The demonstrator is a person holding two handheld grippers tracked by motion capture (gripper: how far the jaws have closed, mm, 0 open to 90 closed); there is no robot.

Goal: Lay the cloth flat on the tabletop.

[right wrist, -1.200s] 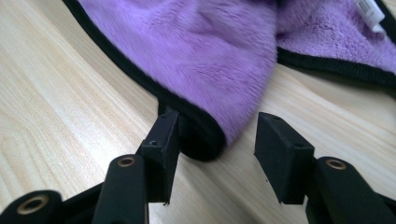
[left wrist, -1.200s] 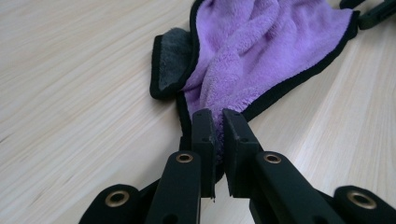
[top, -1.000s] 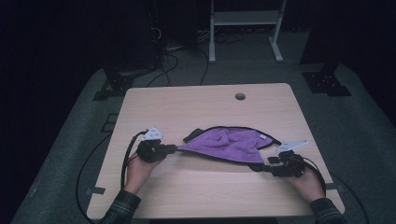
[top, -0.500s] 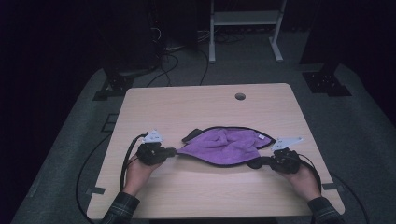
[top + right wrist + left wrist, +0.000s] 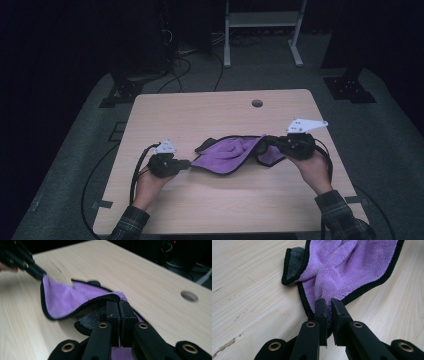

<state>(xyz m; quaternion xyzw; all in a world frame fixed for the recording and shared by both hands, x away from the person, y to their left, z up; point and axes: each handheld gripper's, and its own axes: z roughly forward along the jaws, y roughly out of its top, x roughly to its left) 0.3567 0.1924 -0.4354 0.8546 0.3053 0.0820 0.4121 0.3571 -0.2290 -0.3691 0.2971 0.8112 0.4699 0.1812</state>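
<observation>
Nearest the person, the left gripper point(image 5: 186, 162) sits low on the near-left part of the wooden table point(image 5: 210, 210), its jaws clamped together on the left corner of a purple cloth point(image 5: 227, 154) with black edging; in the left gripper view point(image 5: 327, 315) that corner runs straight down between the two black jaws, the purple pile bunching just beyond the tips and the trim passing on either side of them. From there the cloth stretches rightward across the middle of the table, and a small flap point(image 5: 294, 262) is turned back to show its grey underside just left of the pinched corner. Farther to the right, the right gripper point(image 5: 265, 143) is lifted off the table with the cloth's right edge drawn up with it. Its jaws have just been closing and now stand pressed together on that edge; in the right gripper view point(image 5: 118, 311) the black-trimmed fold and grey underside lie caught between them. Beyond, a round hole point(image 5: 257, 103) marks the table's far side.
</observation>
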